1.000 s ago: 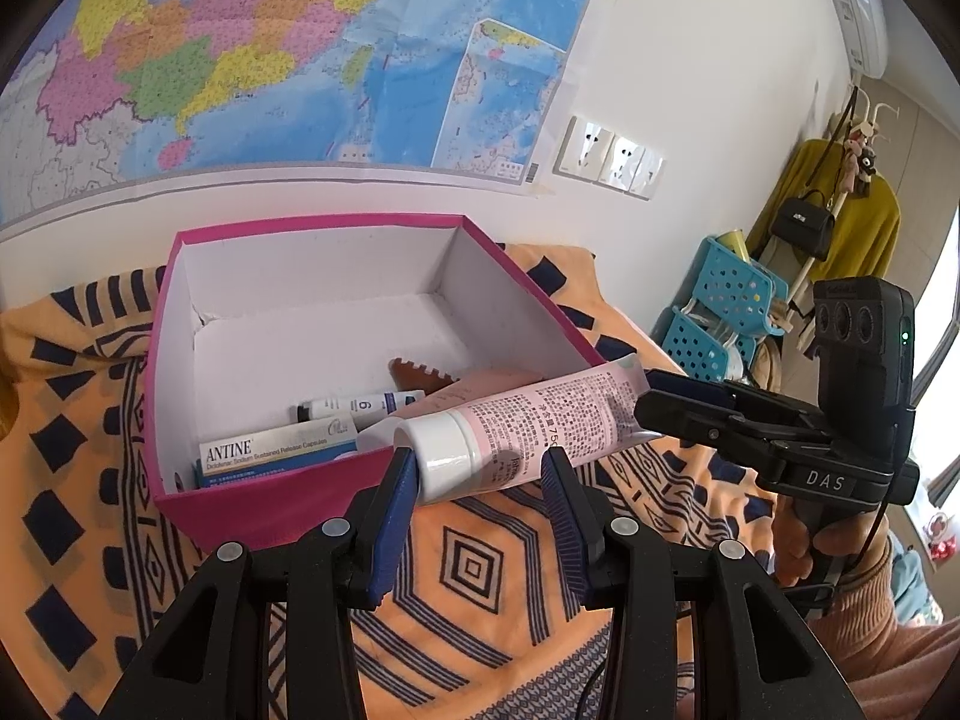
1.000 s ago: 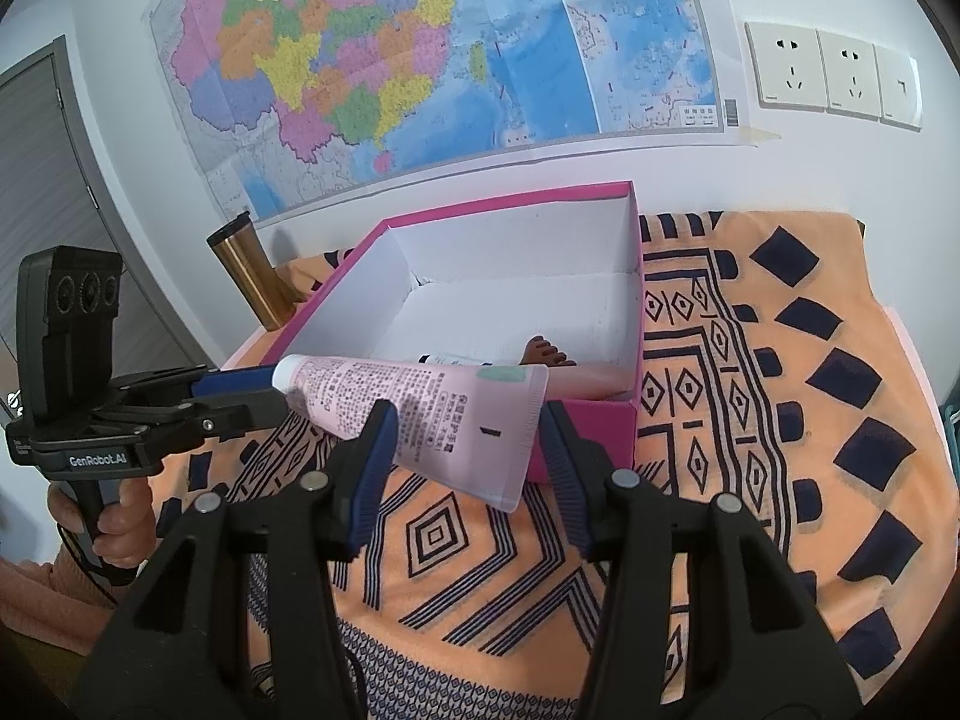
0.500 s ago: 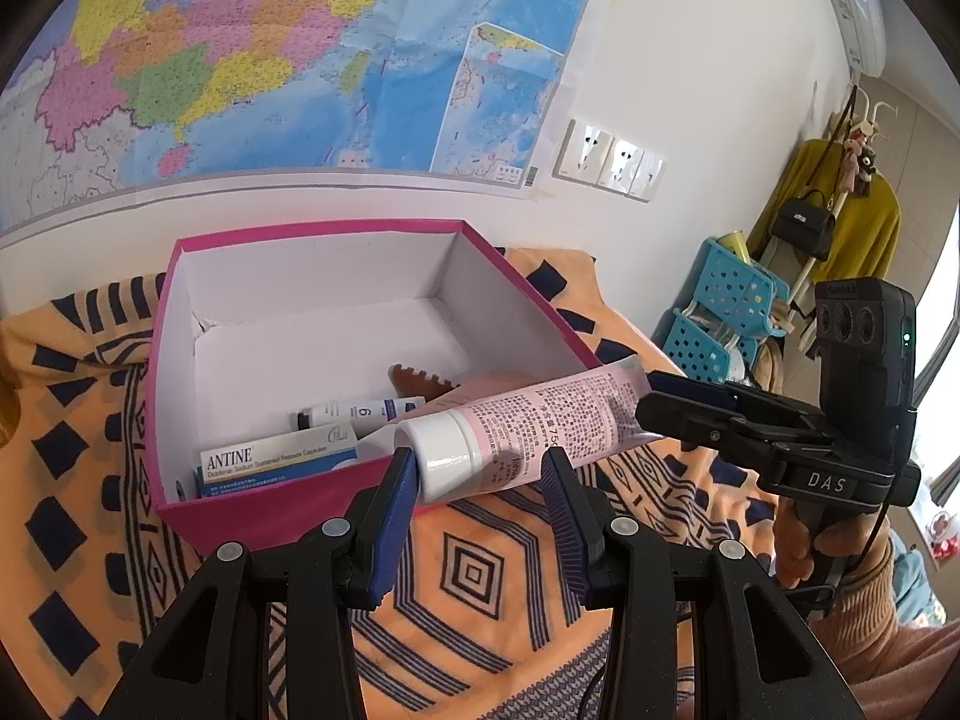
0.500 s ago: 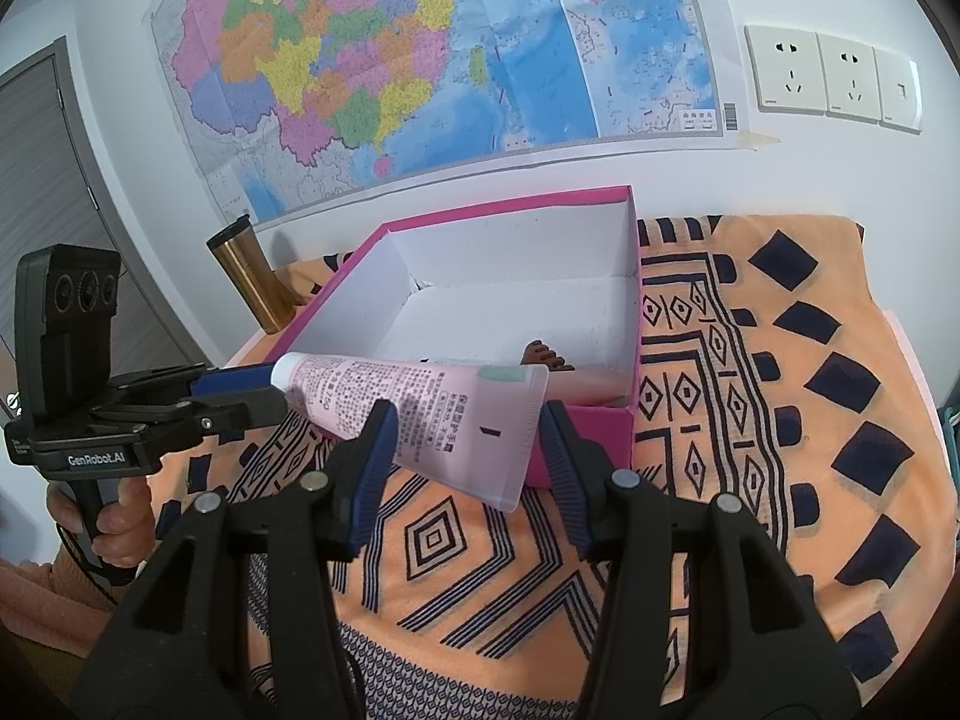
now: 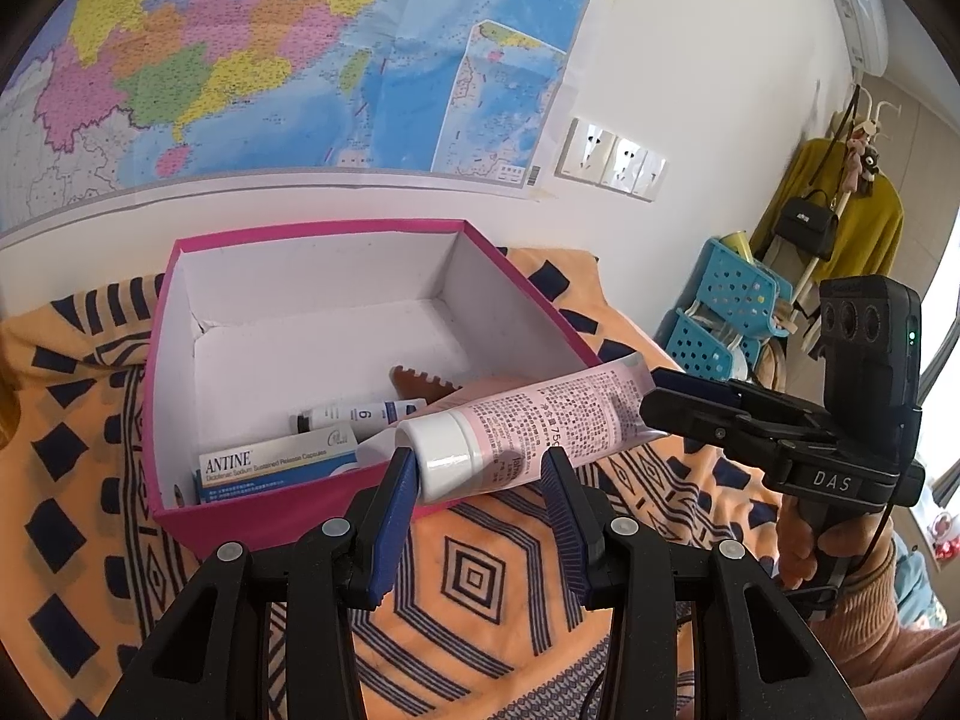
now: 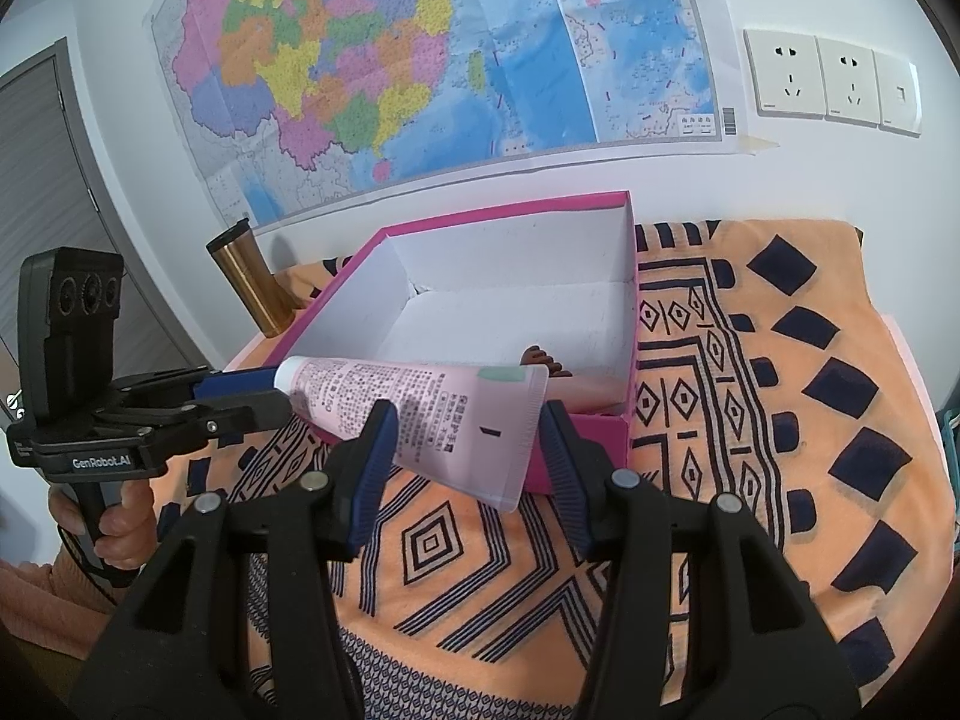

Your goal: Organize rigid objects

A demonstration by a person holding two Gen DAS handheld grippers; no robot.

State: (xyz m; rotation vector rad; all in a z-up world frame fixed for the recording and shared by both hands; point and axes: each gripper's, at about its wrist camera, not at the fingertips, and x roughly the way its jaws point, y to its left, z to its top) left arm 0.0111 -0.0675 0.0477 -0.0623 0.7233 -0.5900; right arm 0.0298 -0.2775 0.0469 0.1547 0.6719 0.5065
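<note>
The pink tube [image 5: 528, 426], mid-frame, is clamped at both ends by left gripper [image 5: 483, 477] and right gripper [image 6: 465, 438], not yet inside the box [image 5: 180, 504] holding three items.

"ANTINE" stands on the blue-white carton [image 5: 279, 464] in the box. A small tube [image 5: 360, 413] shows "6". The right gripper [image 5: 651, 405] reads "DAS", the left gripper [image 6: 273, 393] "GenRobot.AI".
</note>
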